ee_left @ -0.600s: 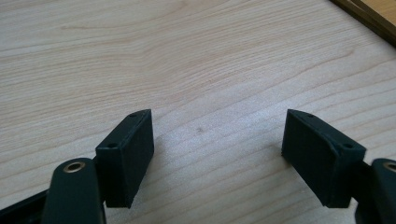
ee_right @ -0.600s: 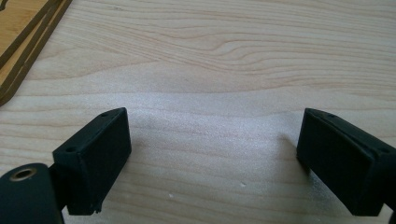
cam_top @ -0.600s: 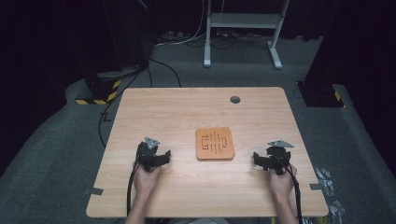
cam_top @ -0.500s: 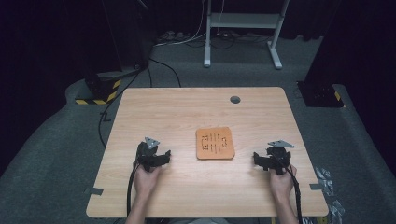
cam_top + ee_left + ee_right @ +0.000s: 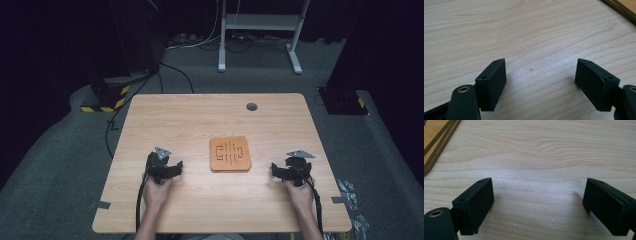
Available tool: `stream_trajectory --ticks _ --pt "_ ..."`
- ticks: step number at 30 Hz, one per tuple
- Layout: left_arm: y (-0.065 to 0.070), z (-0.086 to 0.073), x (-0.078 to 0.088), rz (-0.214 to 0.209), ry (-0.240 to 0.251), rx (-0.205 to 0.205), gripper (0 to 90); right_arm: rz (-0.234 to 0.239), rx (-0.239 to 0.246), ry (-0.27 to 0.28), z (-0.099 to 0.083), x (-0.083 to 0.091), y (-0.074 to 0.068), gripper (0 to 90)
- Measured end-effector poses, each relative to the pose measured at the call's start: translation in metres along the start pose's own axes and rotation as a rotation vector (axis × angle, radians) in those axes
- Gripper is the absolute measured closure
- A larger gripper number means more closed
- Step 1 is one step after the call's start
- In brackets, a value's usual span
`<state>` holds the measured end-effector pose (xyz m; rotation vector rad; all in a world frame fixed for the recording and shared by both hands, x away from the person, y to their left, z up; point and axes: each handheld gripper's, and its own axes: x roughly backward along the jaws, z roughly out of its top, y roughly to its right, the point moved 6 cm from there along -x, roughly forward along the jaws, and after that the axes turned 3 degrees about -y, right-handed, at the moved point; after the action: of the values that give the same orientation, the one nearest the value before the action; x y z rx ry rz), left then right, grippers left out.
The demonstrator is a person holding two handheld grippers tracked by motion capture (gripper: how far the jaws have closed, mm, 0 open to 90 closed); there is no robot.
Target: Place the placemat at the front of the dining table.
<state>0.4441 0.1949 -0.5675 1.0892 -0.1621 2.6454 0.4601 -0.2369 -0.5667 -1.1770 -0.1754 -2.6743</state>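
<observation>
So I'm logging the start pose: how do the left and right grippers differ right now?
The left gripper sits left of the orange board, the right gripper on its right. The left points rightward at the board, the right leftward. Both are open, with bare table between their jaws.

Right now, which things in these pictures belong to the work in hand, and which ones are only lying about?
Part of the work:
- orange slotted board, flat on the table between the grippers
- left gripper, open, holding nothing
- right gripper, open, holding nothing

Only lying about:
- dark round spot near the table's far edge
- white metal stand on the floor
- black cables on the floor
</observation>
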Motion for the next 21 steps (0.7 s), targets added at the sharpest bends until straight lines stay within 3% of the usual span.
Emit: stream_trajectory --ticks 5,6,12,18,21 --pt "-0.0001 -0.0001 0.0001 -0.001 -0.002 -0.002 25.1 0.013 0.013 -0.002 -0.0007 0.0007 0.001 9.5" --pt "-0.0001 -0.0001 0.0001 -0.001 -0.002 -0.002 25.1 0.03 0.018 -0.024 -0.0013 0.0023 0.0013 9.8" --pt "-0.0001 -0.0002 0.0003 0.0 -0.005 -0.001 25.1 0.025 0.012 -0.024 0.0012 0.0023 0.0018 13.9" --pt "-0.0001 -0.0001 0.0001 -0.001 -0.002 -0.001 25.1 0.037 0.033 -0.032 0.0045 0.0023 -0.0035 13.9" --pt "0.0 -0.0001 0.0001 -0.002 -0.002 0.0 25.1 0.056 0.02 -0.026 0.0058 0.003 -0.0074 14.5"
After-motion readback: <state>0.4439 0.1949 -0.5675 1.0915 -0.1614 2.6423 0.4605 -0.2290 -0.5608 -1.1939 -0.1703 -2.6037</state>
